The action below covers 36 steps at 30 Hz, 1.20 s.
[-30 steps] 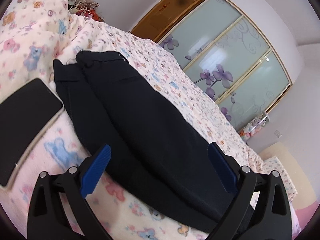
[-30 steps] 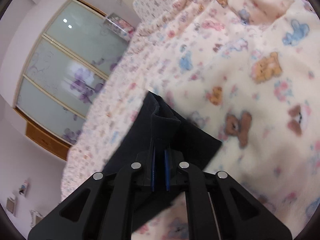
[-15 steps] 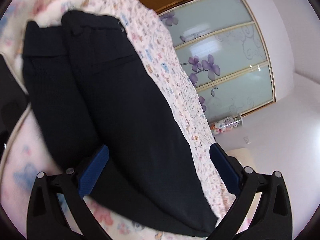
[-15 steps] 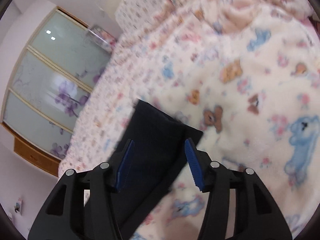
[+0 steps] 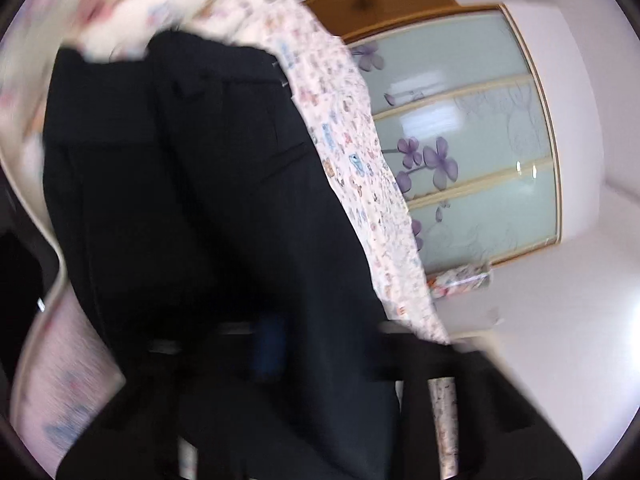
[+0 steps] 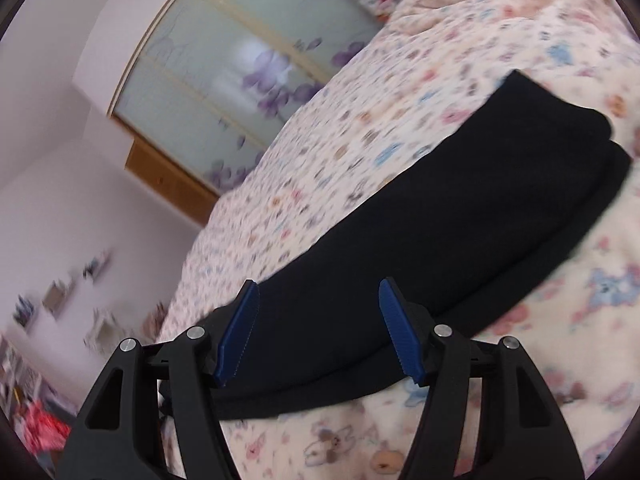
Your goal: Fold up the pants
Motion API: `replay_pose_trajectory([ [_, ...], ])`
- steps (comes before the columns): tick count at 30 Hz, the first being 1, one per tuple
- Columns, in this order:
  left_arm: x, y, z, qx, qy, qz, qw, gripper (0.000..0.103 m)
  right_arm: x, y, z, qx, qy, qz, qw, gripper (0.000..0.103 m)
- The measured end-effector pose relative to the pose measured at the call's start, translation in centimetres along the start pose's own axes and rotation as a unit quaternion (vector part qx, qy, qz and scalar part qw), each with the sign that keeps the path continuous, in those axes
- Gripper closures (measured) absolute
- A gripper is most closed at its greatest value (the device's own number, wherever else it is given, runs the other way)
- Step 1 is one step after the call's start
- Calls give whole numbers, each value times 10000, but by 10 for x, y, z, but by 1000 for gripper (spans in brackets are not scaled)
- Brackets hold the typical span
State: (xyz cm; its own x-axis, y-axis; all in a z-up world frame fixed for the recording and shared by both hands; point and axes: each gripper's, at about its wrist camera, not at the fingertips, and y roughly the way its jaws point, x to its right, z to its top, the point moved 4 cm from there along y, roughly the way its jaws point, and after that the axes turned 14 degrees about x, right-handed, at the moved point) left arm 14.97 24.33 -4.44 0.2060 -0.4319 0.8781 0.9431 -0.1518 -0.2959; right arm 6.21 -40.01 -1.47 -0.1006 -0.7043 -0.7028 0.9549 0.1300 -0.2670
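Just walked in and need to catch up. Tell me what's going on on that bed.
A person with a handheld tool in each hand is folding dark pants on a bed with a teddy-print blanket. The pants lie lengthwise, one leg on the other. The right tool is open, hovering at one end without gripping. The left tool is blurred low over the pants; whether it grips is unclear.

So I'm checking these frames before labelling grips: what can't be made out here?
- Left hand-held gripper, left wrist view: motion blur smears it against the dark pants; open or shut is unreadable.
- Pants' near end, left wrist view: cut off by the bottom edge.
- Dark flat thing, left wrist view: cut by the left edge, unidentifiable.
- Shelf items, right wrist view: blurred and too small.
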Motion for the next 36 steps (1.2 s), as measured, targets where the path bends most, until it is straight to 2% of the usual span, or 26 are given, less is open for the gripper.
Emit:
replay_pose_trajectory([
  [6, 8, -25, -2, 276, 438, 141, 9986, 99, -3, 2, -8, -165, 152, 185, 9996, 39],
  [12, 25, -67, -13, 767, 914, 339, 9923, 99, -2, -5, -7, -246, 282, 417, 9984, 39],
  [17, -3, -62, -19, 652, 669, 1147, 9890, 98, 10, -6, -5, -268, 463, 267, 9982, 39],
  [19, -22, -55, -25, 511, 516, 1435, 9870, 93, 16, -6, -5, -313, 603, 242, 9974, 39],
  [22, -27, -56, -25, 594, 300, 1345, 9887, 90, 21, -7, -5, -424, 788, 221, 9957, 35],
  [23, -24, -57, -23, 655, 310, 1321, 9886, 88, 21, -7, -5, -451, 826, 221, 9953, 30],
  [24, -21, -61, -21, 771, 345, 1303, 9879, 79, 21, -7, -6, -478, 871, 248, 9947, 30],
  [25, -17, -68, -18, 988, 388, 1261, 9863, 66, 21, -8, -6, -497, 892, 271, 9944, 30],
  [26, -15, -76, -19, 1187, 441, 1260, 9839, 57, 21, -8, -6, -515, 903, 270, 9942, 30],
  [27, -10, -85, -17, 1461, 541, 1376, 9782, 33, 21, -8, -7, -517, 910, 250, 9942, 31],
  [28, -4, -100, -13, 1933, 701, 1477, 9674, 26, 22, -8, -7, -529, 912, 204, 9942, 31],
  [30, 12, -119, -9, 2511, 991, 1304, 9540, 22, 27, -5, -10, -652, 906, 10, 9938, 43],
  [32, 31, -128, -11, 2744, 1424, 1070, 9450, 16, 30, 0, -17, -818, 962, -86, 9920, 48],
  [34, 47, -128, -20, 2789, 1912, 892, 9369, 11, 33, 5, -23, -1008, 997, -166, 9898, 51],
  [36, 60, -118, -31, 2552, 2242, 660, 9382, 10, 36, 11, -31, -1193, 1016, -337, 9871, 51],
])
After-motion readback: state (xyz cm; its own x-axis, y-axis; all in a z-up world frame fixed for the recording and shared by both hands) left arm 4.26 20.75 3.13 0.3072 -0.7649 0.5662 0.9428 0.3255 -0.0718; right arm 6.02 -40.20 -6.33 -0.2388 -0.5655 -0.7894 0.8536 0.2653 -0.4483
